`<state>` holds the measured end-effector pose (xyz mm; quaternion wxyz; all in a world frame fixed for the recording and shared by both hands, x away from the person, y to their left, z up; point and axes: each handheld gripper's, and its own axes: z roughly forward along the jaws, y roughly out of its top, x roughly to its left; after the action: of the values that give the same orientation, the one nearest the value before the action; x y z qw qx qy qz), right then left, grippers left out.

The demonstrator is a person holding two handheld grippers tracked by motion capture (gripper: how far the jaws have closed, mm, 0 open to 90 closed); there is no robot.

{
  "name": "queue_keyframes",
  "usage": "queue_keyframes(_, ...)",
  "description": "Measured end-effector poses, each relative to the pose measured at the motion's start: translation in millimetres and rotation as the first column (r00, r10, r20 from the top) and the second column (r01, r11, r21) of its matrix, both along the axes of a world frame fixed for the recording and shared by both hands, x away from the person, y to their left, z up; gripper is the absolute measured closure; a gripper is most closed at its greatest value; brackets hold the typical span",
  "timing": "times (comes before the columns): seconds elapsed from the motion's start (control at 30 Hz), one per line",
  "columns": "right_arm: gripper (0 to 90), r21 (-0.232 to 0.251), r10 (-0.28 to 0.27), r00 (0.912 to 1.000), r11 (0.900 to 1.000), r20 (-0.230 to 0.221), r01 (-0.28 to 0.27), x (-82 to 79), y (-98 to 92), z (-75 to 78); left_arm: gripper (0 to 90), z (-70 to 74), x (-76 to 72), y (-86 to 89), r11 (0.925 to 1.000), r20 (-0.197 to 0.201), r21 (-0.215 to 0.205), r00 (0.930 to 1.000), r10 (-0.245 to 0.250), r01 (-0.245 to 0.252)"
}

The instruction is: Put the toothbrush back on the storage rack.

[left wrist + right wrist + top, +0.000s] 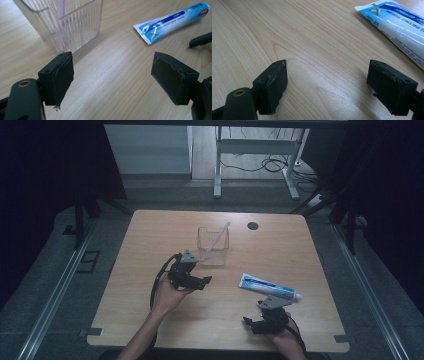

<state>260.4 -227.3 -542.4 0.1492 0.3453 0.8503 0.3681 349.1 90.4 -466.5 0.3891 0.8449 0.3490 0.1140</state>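
Your left gripper [205, 281] has its jaws wide and empty, the cup [213, 245] with the toothbrush [216, 240] at one o'clock. Your right gripper [248, 322], jaws wide and empty, has the tube [270, 288] at one o'clock on the desk [280, 240].

one clear cup [213, 246], one pink toothbrush [216, 241], one toothpaste tube [270, 288], two tools

High view dim, perhaps underexposed; close views bright, sharp.
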Motion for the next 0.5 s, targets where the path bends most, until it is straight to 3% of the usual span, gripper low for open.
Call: queue_keyframes(0.5,16.9,0.0,-0.003,1.0,1.0,0.001,0.003,-0.1,0.2,-0.1,18.3,-16.3,-21.9,17.7,0.9997,0.007,0.003,0.9997,0.022,-0.022)
